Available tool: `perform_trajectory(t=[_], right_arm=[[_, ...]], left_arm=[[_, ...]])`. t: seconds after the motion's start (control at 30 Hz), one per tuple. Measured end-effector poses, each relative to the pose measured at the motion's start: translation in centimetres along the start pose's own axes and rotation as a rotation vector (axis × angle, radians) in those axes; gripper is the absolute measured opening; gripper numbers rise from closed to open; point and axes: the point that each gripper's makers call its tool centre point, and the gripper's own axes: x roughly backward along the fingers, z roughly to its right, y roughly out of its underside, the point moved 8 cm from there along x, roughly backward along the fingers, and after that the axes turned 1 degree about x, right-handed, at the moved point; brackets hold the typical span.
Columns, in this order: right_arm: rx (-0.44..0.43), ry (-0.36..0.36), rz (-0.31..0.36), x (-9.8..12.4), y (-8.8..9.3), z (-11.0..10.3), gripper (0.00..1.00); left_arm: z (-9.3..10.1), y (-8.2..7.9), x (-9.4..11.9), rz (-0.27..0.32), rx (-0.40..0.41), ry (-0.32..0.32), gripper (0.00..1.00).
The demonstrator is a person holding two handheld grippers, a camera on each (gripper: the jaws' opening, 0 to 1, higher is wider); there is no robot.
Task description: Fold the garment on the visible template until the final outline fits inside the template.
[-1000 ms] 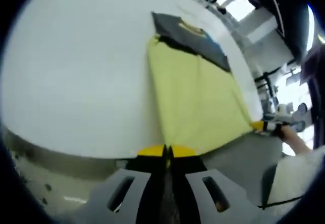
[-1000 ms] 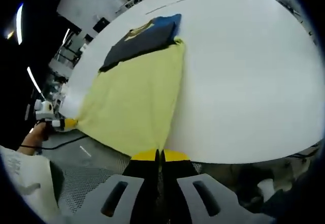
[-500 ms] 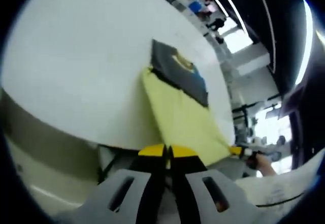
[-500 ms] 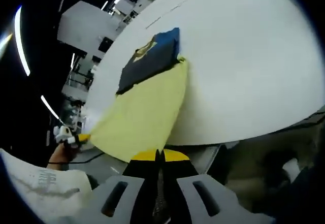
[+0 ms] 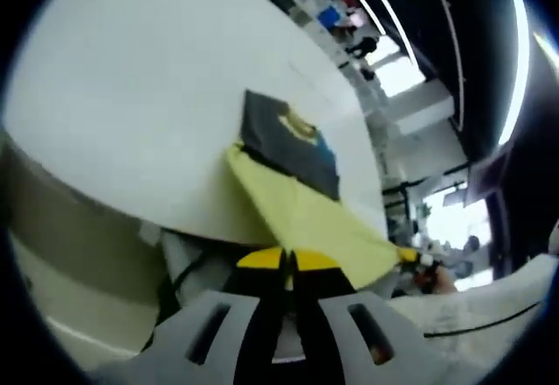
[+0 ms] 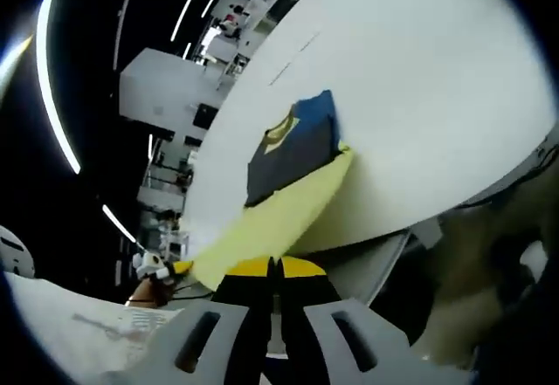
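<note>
White tabletop [image 5: 131, 97] [image 6: 419, 71], round-edged, near edge running above a dim underside with a pale table leg [image 5: 179, 258] [image 6: 389, 258]. Beyond the far edge: a white pillar [image 5: 428, 110] [image 6: 162, 84], dark ceiling with long light strips [image 5: 521, 53] [image 6: 48, 79]. A thin dark line marks the tabletop near its far edge [image 6: 293, 58].
</note>
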Motion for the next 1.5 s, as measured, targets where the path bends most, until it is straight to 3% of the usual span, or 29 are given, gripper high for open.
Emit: perform_trajectory(t=[0.4, 0.53, 0.67, 0.77, 1.17, 1.5], right_arm=[[-0.005, -0.004, 0.004, 1.4, 0.4, -1.4, 0.02], [-0.008, 0.005, 0.009, 1.1, 0.3, -1.0, 0.02], [-0.012, -0.001, 0.017, 0.5, -0.3, -0.9, 0.02], [-0.006, -0.002, 0.021, -0.1, -0.8, -0.8, 0.02], [-0.013, -0.043, 0.095, -3.2, -6.5, -0.7, 0.02], [-0.011, -0.055, 0.117, -6.0, -11.5, -0.2, 0.02]], left_arm=[[1.1, -0.4, 0.8, 0.003, -0.016, 0.033, 0.00], [0.7, -0.9, 0.4, 0.015, 0.011, 0.042, 0.00], [0.3, -1.3, -0.6, -0.020, -0.044, 0.004, 0.00], [0.6, -2.0, -1.3, -0.022, -0.051, 0.016, 0.00], [1.4, -8.1, -4.3, 0.014, -0.083, 0.077, 0.00], [1.2, -13.5, -7.2, 0.003, -0.152, 0.051, 0.00]])
